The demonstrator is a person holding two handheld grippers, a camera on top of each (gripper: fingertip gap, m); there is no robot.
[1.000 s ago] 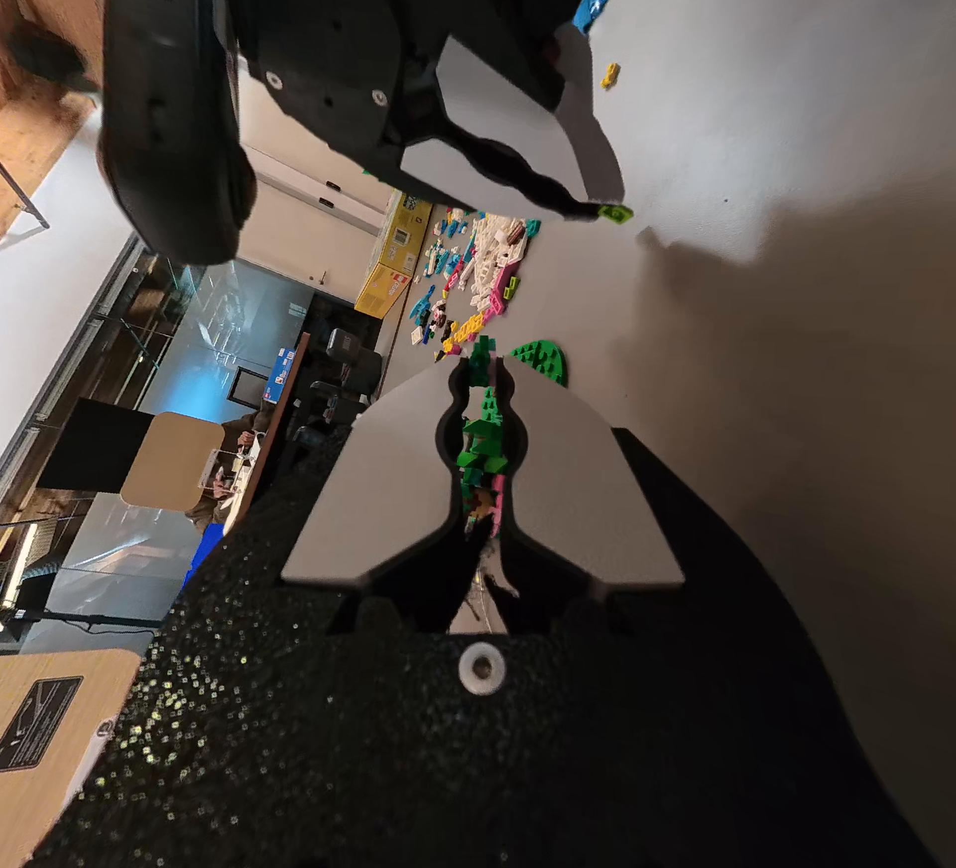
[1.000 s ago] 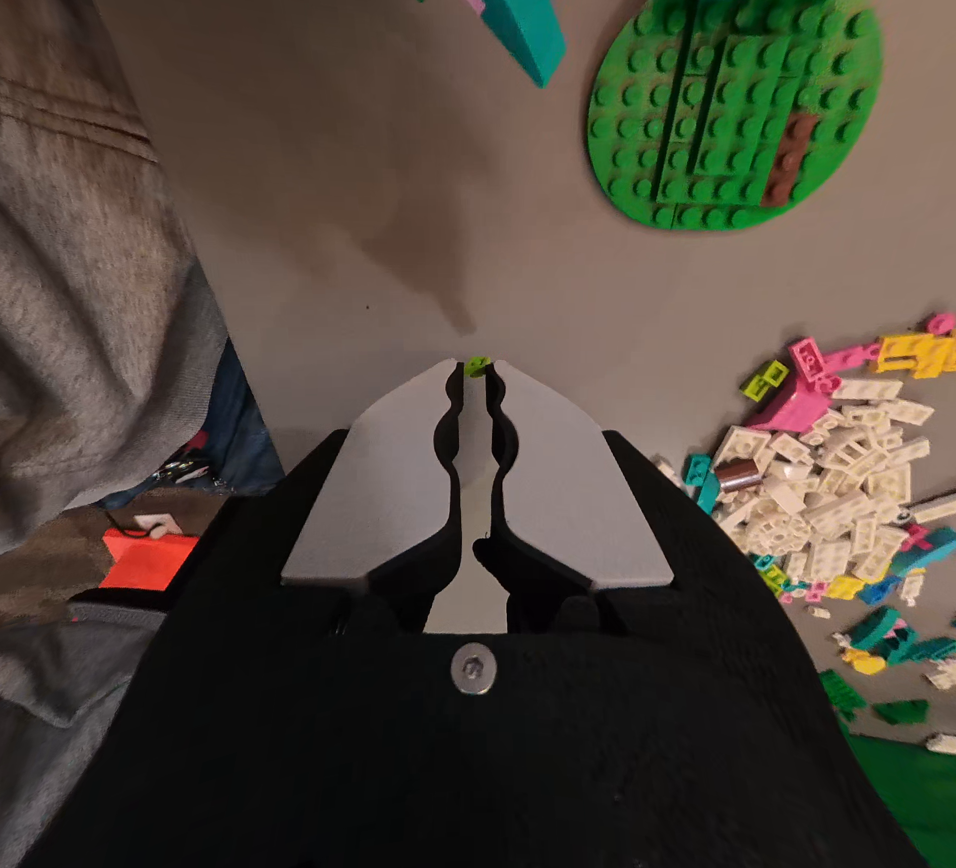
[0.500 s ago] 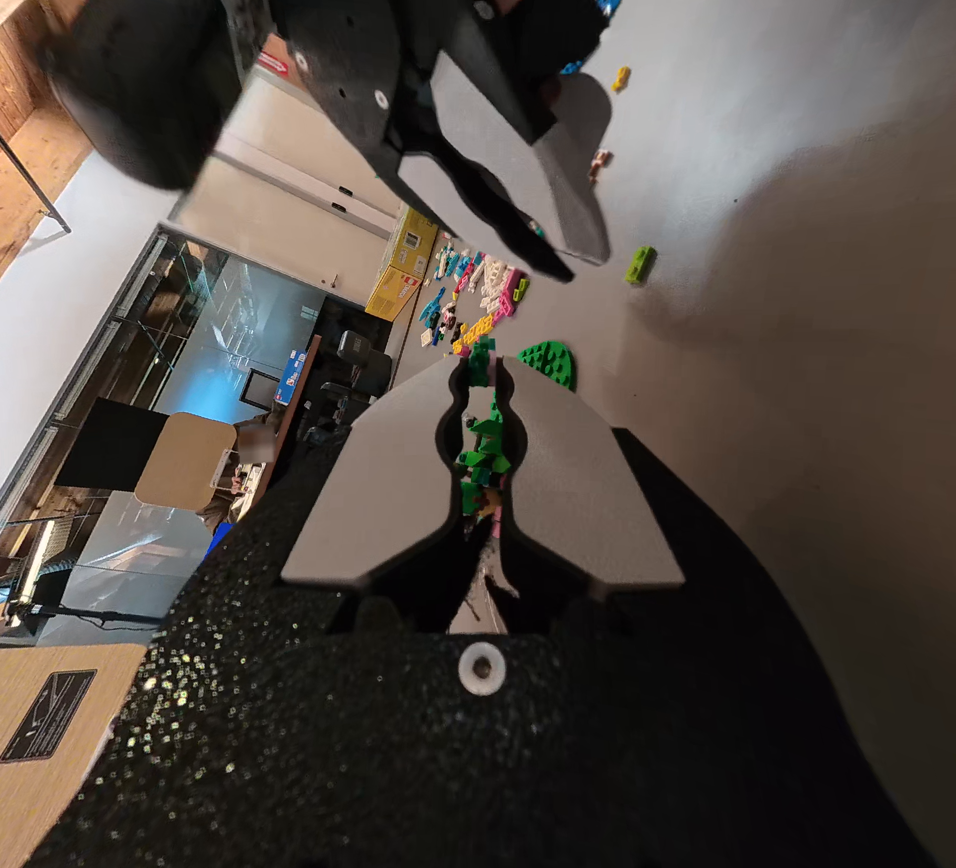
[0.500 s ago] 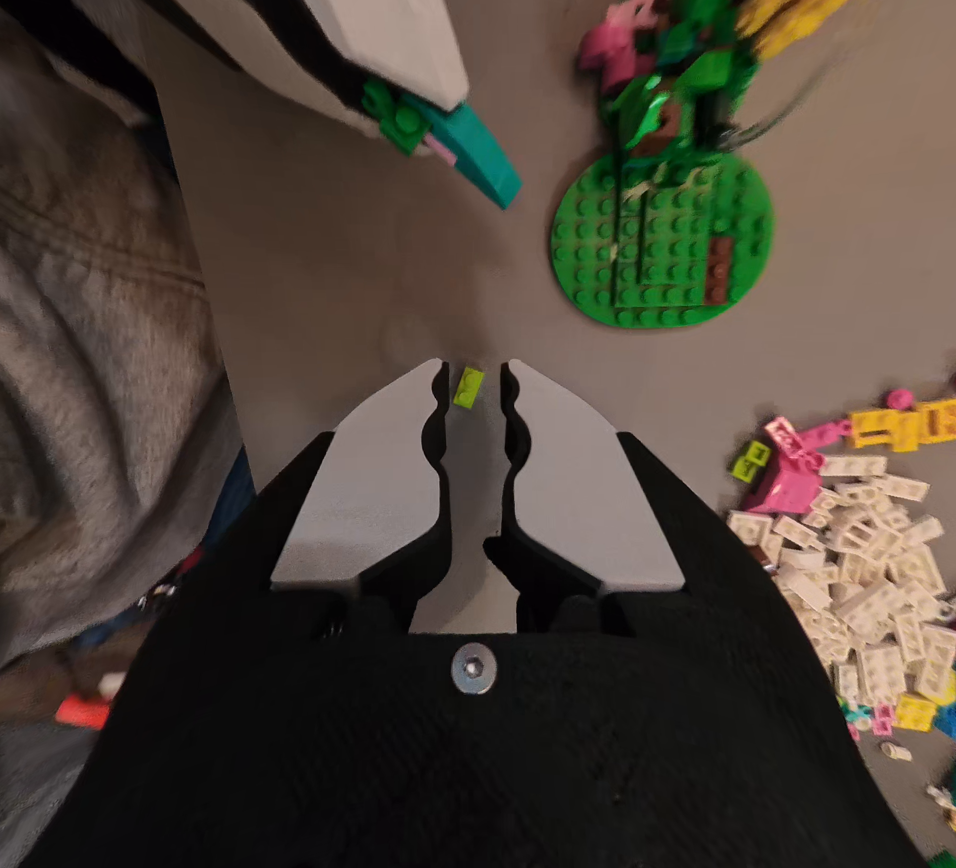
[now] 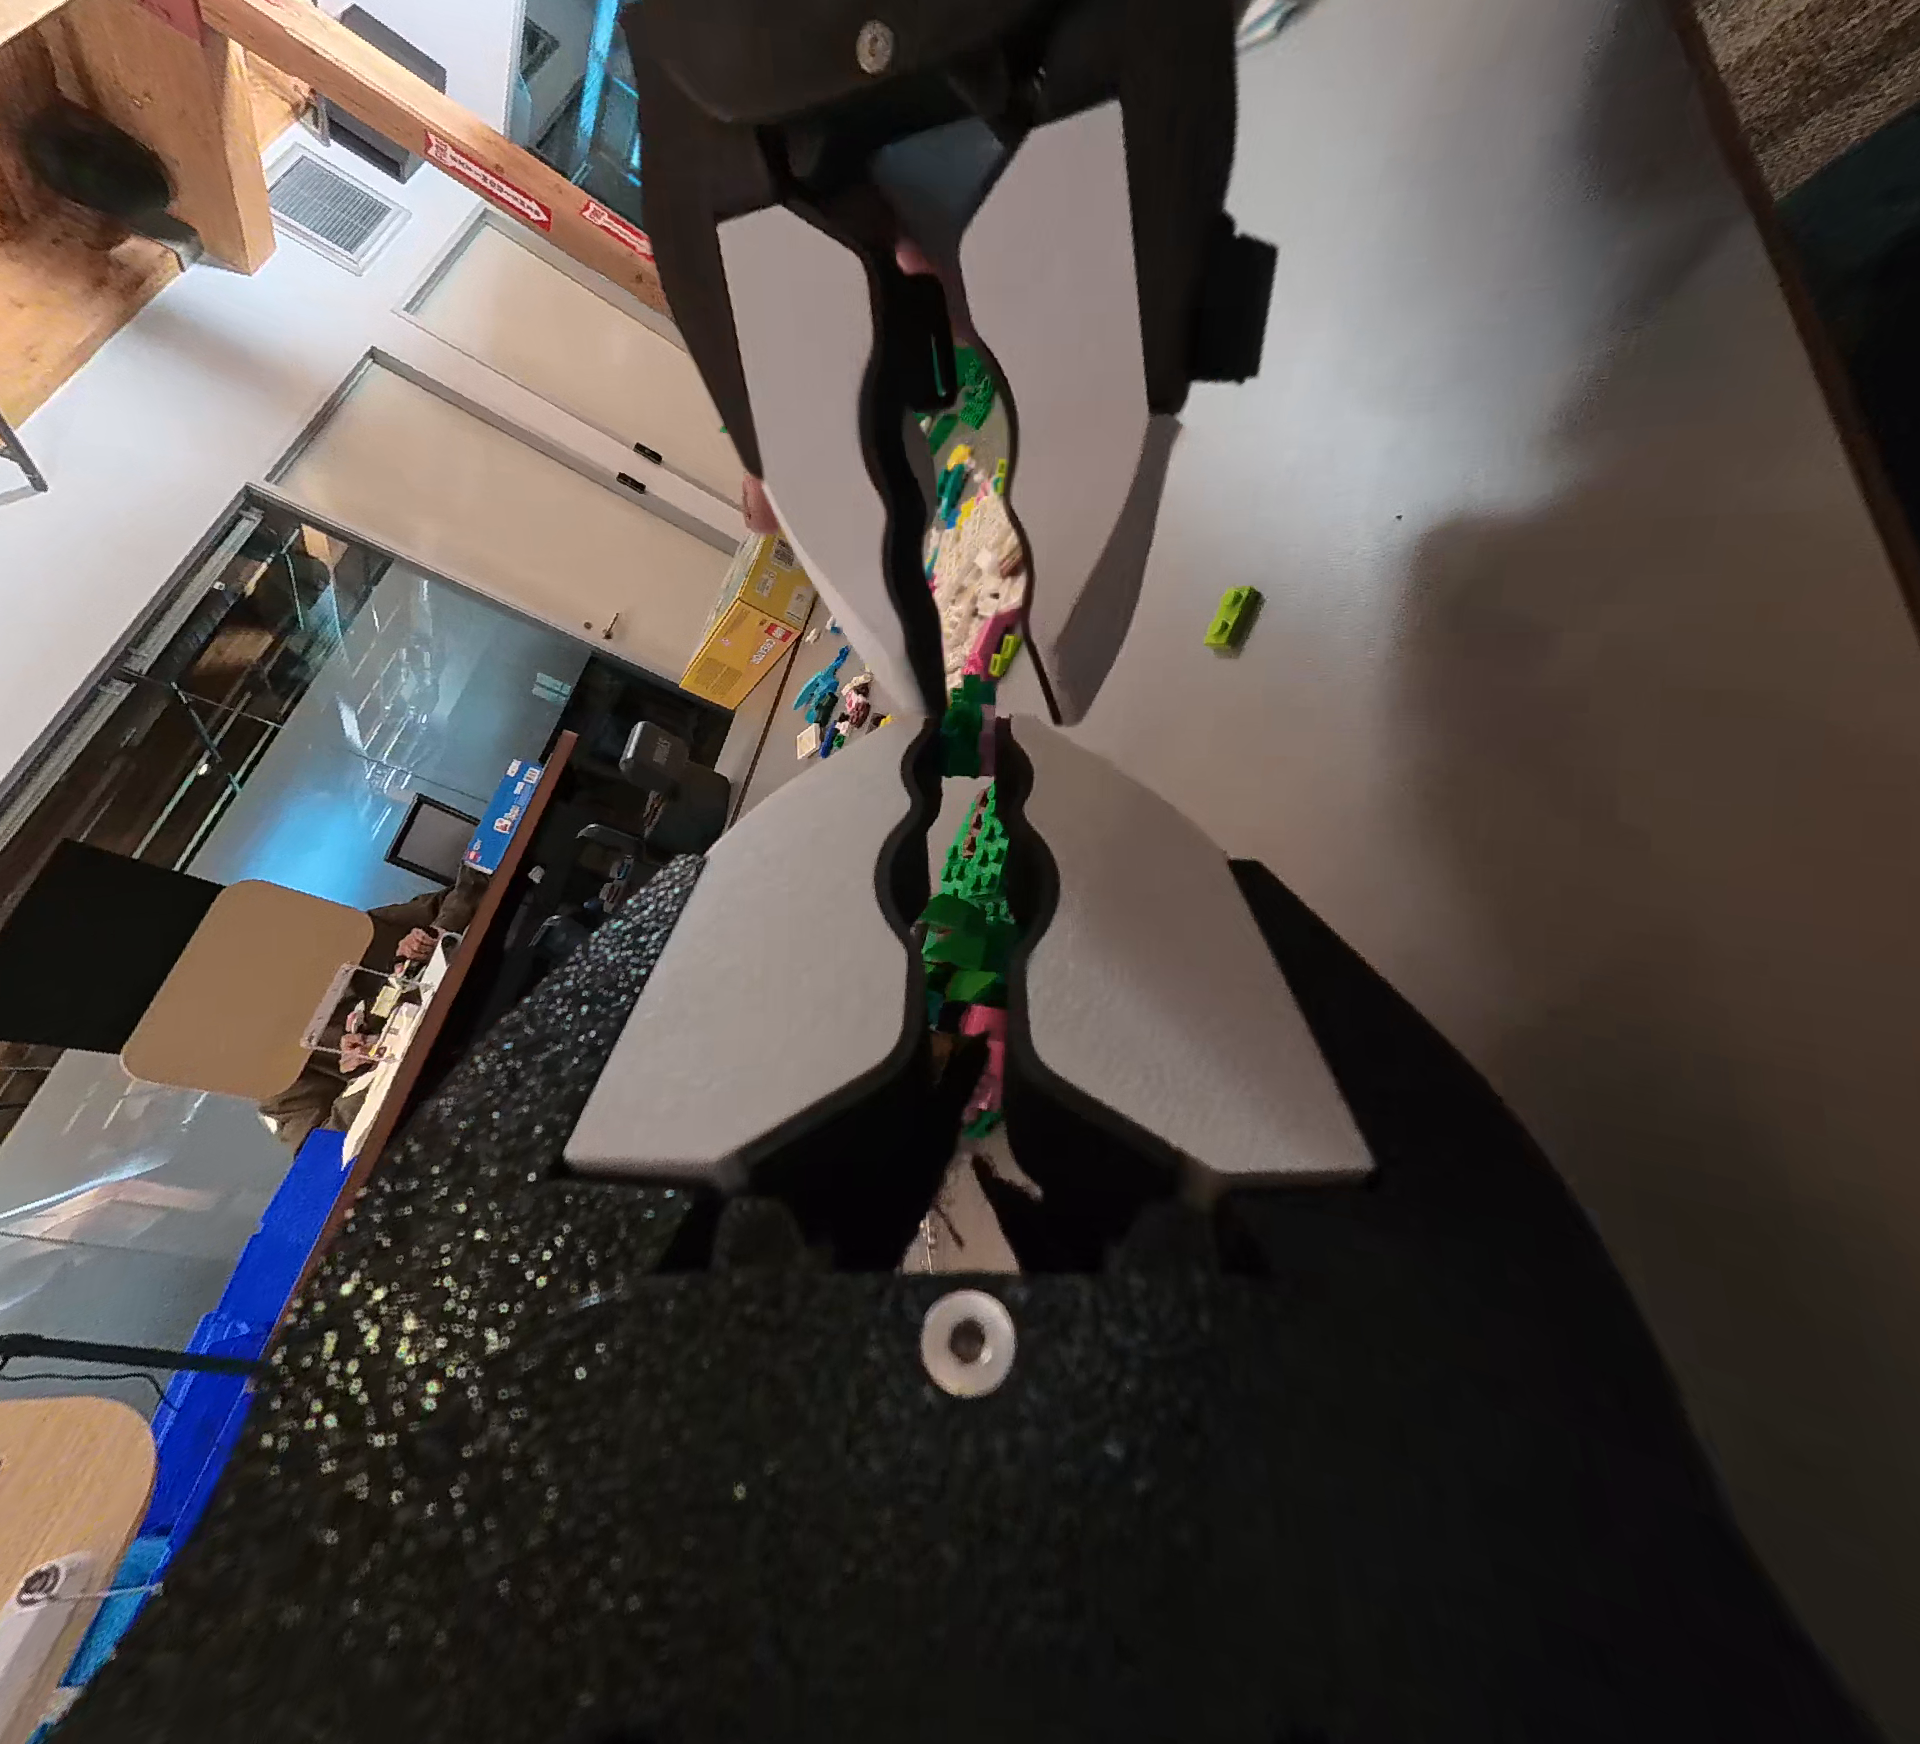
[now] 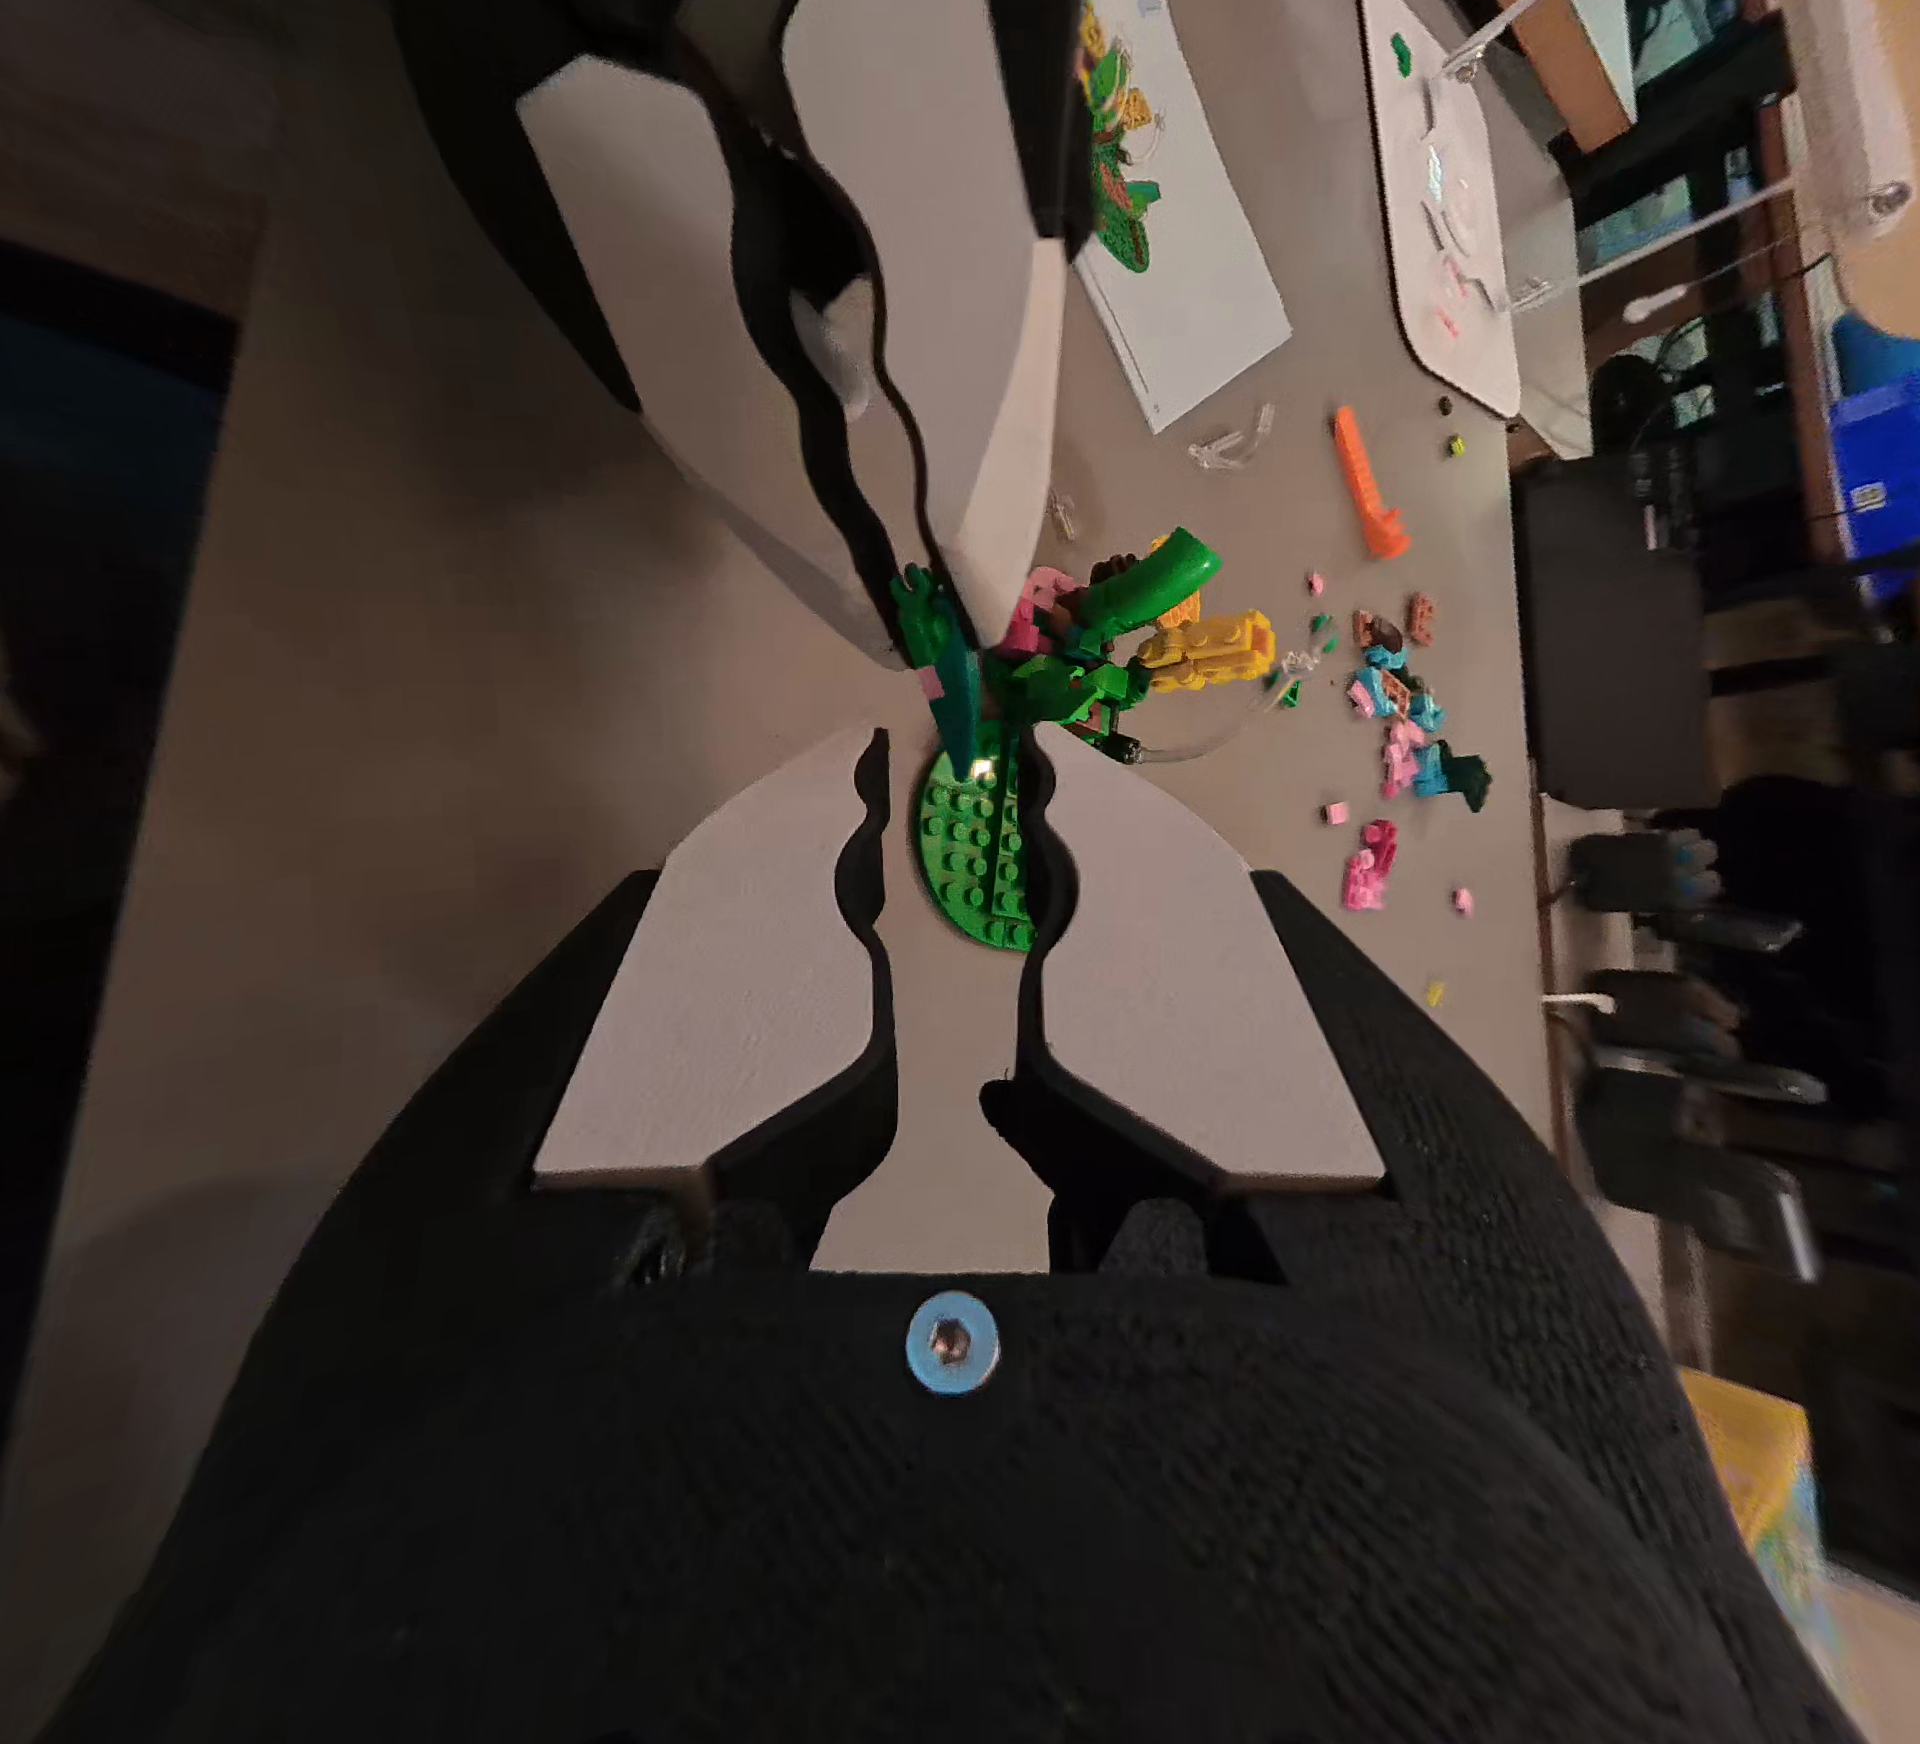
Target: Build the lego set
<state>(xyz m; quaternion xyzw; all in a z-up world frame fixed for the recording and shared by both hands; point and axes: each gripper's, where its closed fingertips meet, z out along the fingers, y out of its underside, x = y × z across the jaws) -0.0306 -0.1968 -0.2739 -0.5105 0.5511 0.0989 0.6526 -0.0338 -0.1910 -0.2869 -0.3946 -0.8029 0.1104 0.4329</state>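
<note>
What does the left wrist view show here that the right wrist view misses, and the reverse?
Only the left wrist view: a lime green brick lying alone on the grey table, a yellow box, the white brick pile and a glass-walled room beyond.

Only the right wrist view: an orange tool, a white booklet, a yellow brick cluster and scattered pink and blue bricks.

Both: the left gripper shut on a small green and pink brick piece, the right gripper open facing it, and the round green baseplate.
</note>
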